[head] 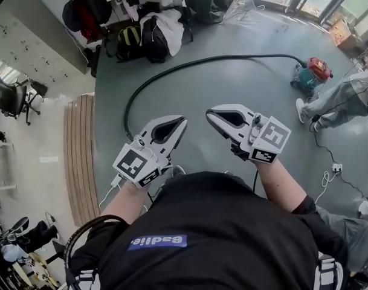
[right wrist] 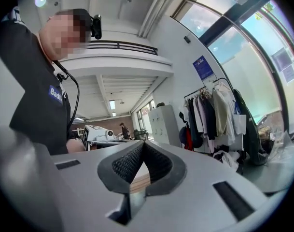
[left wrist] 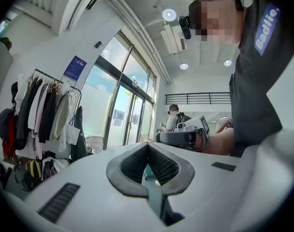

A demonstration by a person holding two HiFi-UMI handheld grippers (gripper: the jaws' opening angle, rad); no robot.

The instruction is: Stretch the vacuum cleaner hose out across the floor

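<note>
Head view: we hold both grippers side by side over the grey floor (head: 232, 95), tips angled toward each other. Left gripper (head: 182, 121) has its fingers clenched with nothing between them. Right gripper (head: 209, 114) is likewise clenched and empty. The black hose (head: 256, 55) lies on the floor ahead in a wide curve, running to the red-and-teal vacuum cleaner (head: 310, 74) at far right; neither gripper holds it
</note>
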